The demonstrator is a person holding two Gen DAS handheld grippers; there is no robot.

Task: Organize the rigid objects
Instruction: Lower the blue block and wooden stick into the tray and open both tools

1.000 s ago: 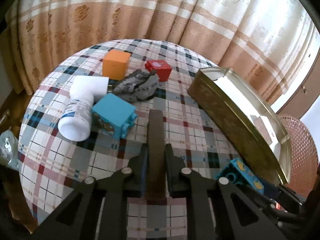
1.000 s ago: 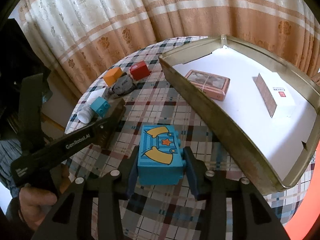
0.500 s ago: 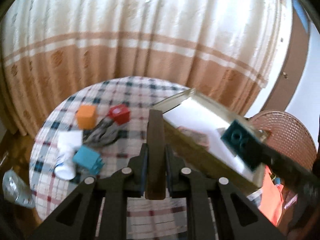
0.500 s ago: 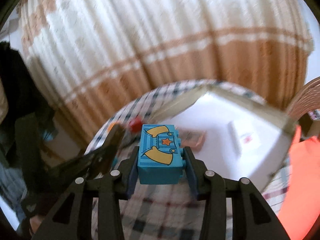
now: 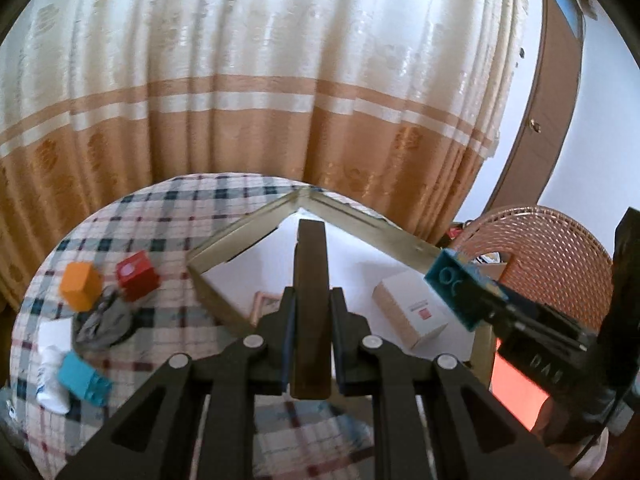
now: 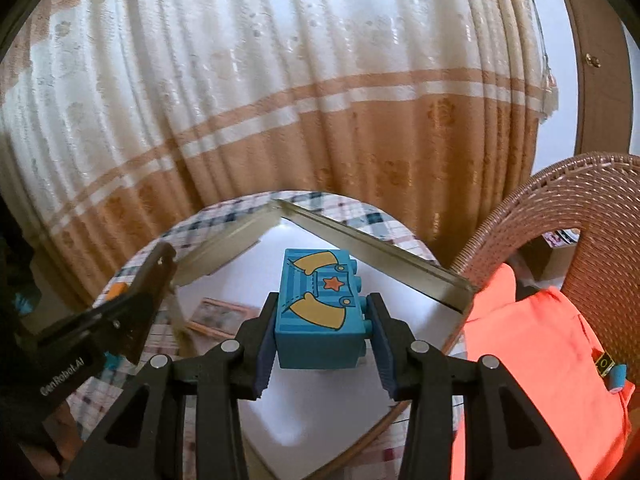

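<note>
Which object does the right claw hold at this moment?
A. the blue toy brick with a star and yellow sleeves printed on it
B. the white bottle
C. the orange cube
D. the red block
A: in the right wrist view the right claw has its fingers against both sides of the blue toy brick, held above the white floor of the tray.

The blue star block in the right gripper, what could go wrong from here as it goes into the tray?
1. The blue star block hangs above the tray; released from there, it may bounce or tumble.
2. The white carton and pink box already lie inside, so the block could land on one.
3. The left gripper carries a dark wooden bar over the same tray; the two could bump.
</note>
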